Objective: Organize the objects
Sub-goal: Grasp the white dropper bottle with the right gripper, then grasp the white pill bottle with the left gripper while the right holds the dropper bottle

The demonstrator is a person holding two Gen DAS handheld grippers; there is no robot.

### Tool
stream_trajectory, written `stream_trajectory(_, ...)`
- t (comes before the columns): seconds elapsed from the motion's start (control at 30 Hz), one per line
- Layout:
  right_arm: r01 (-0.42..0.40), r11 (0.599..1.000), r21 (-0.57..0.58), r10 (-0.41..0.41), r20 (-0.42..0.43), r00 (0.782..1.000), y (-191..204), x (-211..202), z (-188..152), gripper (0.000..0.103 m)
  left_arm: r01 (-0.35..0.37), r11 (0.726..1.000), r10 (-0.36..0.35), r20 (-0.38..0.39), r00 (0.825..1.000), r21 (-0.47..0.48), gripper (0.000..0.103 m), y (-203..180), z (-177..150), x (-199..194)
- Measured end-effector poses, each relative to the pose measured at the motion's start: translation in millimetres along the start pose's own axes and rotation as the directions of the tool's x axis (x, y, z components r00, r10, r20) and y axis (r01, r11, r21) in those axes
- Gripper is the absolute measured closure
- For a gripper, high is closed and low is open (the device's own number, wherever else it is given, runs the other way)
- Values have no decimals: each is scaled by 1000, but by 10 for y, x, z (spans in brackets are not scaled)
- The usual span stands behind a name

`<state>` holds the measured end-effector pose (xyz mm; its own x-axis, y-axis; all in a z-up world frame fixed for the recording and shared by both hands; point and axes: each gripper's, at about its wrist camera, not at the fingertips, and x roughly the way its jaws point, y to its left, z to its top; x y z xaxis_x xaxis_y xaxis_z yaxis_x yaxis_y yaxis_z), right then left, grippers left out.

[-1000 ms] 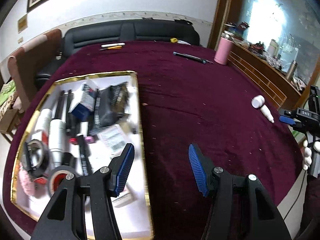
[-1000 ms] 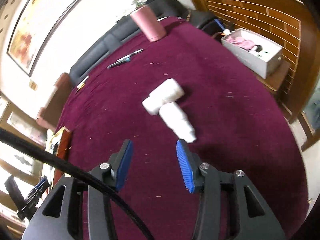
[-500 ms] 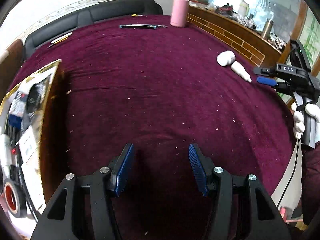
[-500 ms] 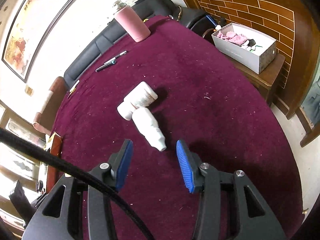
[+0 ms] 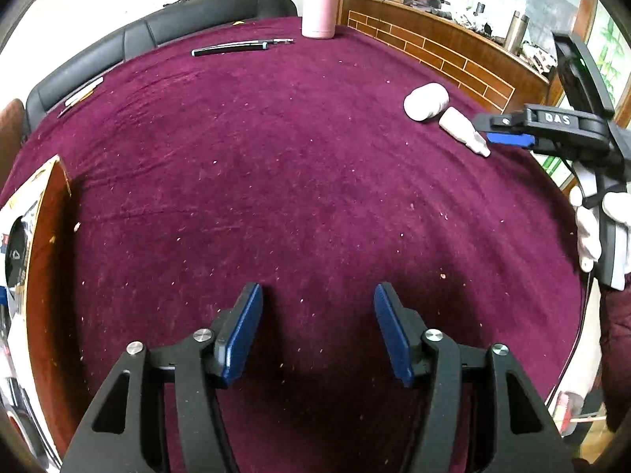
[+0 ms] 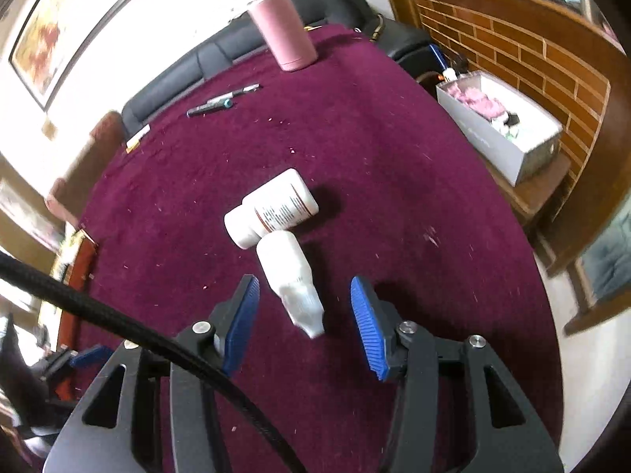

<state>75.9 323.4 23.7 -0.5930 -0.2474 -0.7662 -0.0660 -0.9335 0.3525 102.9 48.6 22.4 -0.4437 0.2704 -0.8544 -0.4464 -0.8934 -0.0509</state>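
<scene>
Two white bottles lie touching on the maroon tablecloth [image 6: 394, 181]. The small nozzle bottle [image 6: 290, 276] lies with its tip between the fingers of my open right gripper [image 6: 305, 315]. The labelled pill bottle [image 6: 276, 207] lies just beyond it. In the left wrist view the nozzle bottle [image 5: 461, 128] and pill bottle [image 5: 426, 100] lie at far right, with my right gripper [image 5: 508, 138] at the nozzle's tip. My left gripper [image 5: 315, 331] is open and empty over bare cloth. The gold-edged tray [image 5: 47, 236] of sorted items is at the left edge.
A pink flask [image 5: 319, 4] stands at the table's far edge, with dark pens [image 5: 236, 47] next to it and a pencil [image 5: 79, 96] at far left. A white box [image 6: 501, 126] sits on a side table beyond the right table edge. Black sofa behind.
My left gripper has swung right, away from the tray, which is now at the frame's edge. My right gripper has moved forward so the nozzle bottle's tip lies between its fingers.
</scene>
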Motion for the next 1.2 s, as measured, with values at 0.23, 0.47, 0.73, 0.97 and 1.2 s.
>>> stream_trajectory(0.23,60,994,-91,-61,-13,998,213,208,8,55,-12,999,11,15,1000,51,20,-118,-25,75)
stream_trajectory(0.47,146,979,-140,-146,5,989,316,232,-27,69,-26,997,28,-24,999,73,1,-161,-4,135)
stream_trajectory(0.73,163,977,-136,-166,-14,986,147,93,-76,78,114,993,-111,-76,991,31,2,-113,286,81)
stream_trajectory(0.97,98,991,-86,-100,-14,995,-70,2,-113,77,-18,974,6,53,999,227,2,-558,974,202)
stream_trajectory(1.2,57,997,-59,-57,4,998,-131,1,-111,77,-120,884,58,149,987,451,2,-1070,1485,700)
